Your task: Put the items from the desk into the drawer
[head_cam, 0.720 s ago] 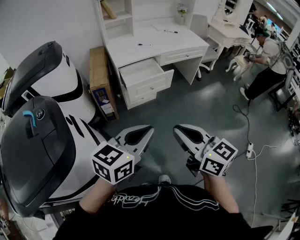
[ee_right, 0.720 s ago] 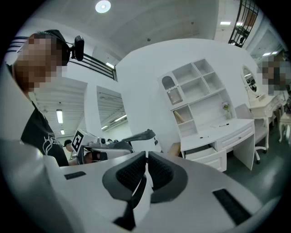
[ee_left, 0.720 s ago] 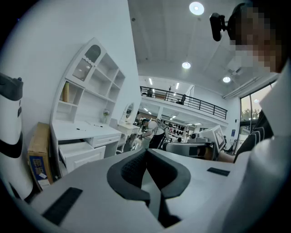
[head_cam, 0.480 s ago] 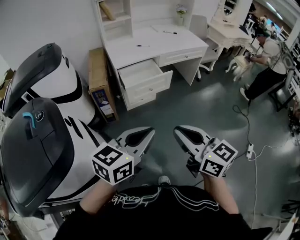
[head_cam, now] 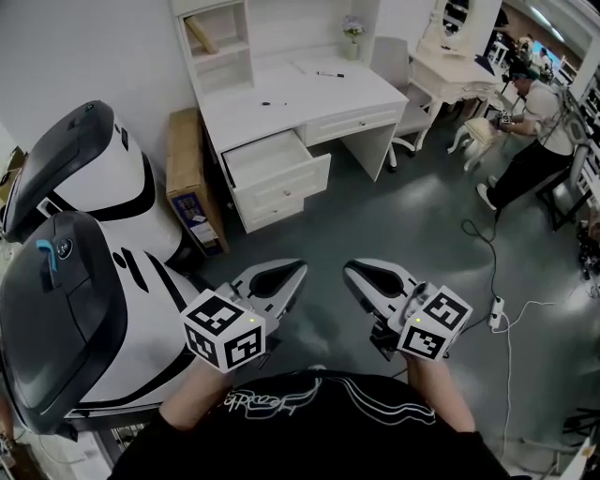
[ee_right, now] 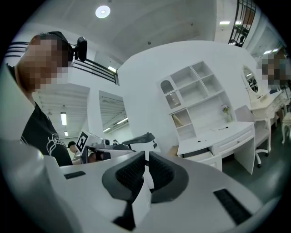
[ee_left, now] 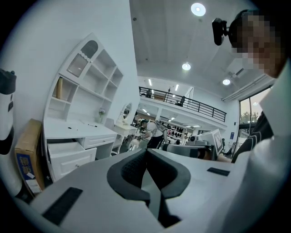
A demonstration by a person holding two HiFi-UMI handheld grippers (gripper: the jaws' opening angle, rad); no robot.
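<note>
A white desk (head_cam: 309, 101) with a shelf unit stands far ahead of me, its top left drawer (head_cam: 270, 161) pulled open. A dark pen (head_cam: 274, 103) lies mid-desk, a second pen (head_cam: 329, 74) lies farther back, and a small flower vase (head_cam: 352, 29) sits at the rear. My left gripper (head_cam: 292, 272) and right gripper (head_cam: 354, 270) hang side by side over the floor, well short of the desk. Both are shut with nothing between the pads. The desk (ee_left: 77, 129) shows at the left of the left gripper view, and the desk (ee_right: 218, 134) at the right of the right gripper view.
Two large black-and-white machines (head_cam: 75, 281) fill the left side. A cardboard box (head_cam: 184, 169) leans beside the desk. A white chair (head_cam: 403, 61) and a second table (head_cam: 459, 66) stand at the right of it. A person (head_cam: 534, 127) stands far right. Cables and a power strip (head_cam: 497, 302) lie on the floor.
The head view has shifted slightly, so the desk and machines sit a little further left. Both grippers stay shut and side by side.
</note>
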